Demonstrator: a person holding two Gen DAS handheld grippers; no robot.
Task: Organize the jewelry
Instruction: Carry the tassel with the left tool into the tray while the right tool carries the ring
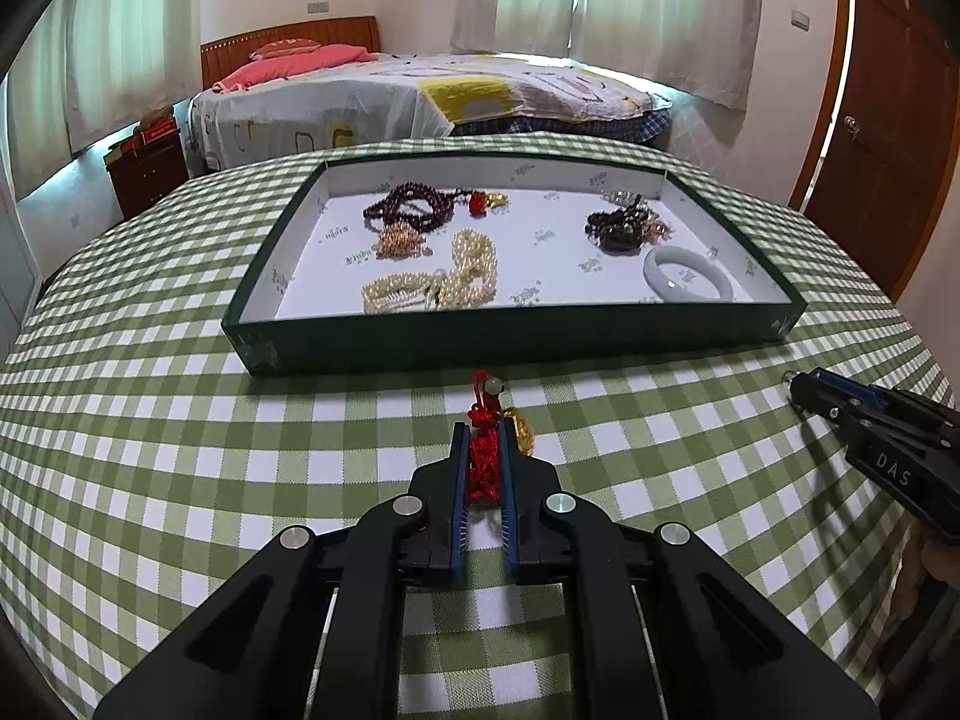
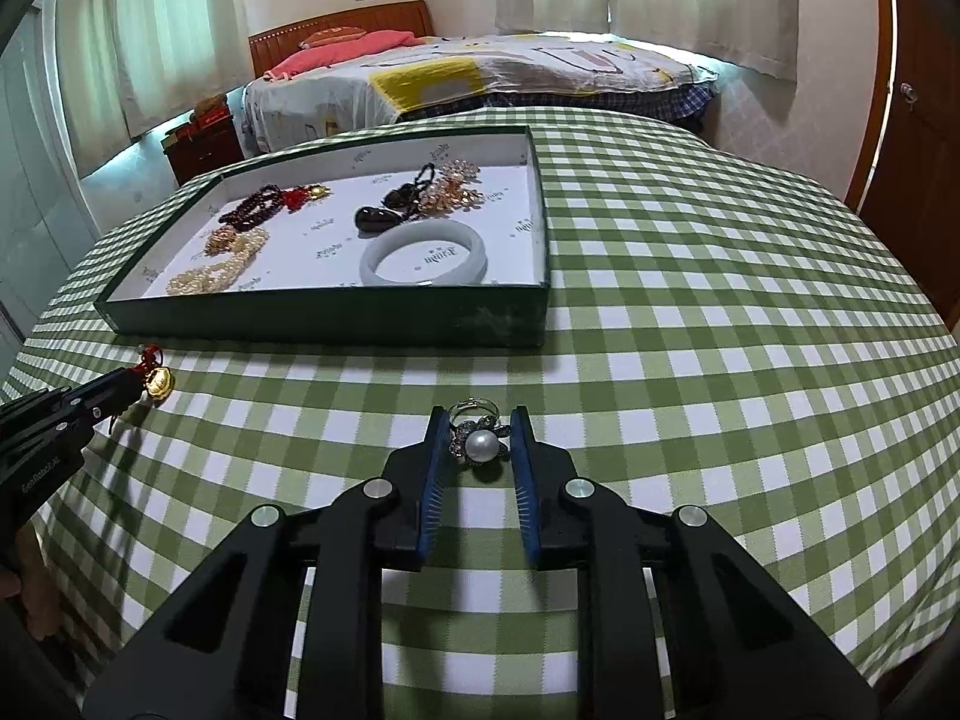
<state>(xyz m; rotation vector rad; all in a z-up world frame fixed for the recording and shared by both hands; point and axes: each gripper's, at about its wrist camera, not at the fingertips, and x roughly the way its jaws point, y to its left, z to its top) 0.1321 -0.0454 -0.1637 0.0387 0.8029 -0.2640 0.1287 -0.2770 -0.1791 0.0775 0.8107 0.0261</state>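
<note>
left claw (image 1: 483, 441) clenched on red knot charm (image 1: 483, 462), its long axis along the fingers, tray (image 1: 528, 333) dead ahead and near. right claw (image 2: 479, 429) straddles pearl ring (image 2: 480, 443) on surface (image 2: 720, 360), touching, grip unclear; tray ahead-left.

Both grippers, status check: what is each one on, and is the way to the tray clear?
Left gripper shut on red knotted charm. Right gripper astride pearl ring, jaws not closed. Tray ahead, nothing between.
</note>
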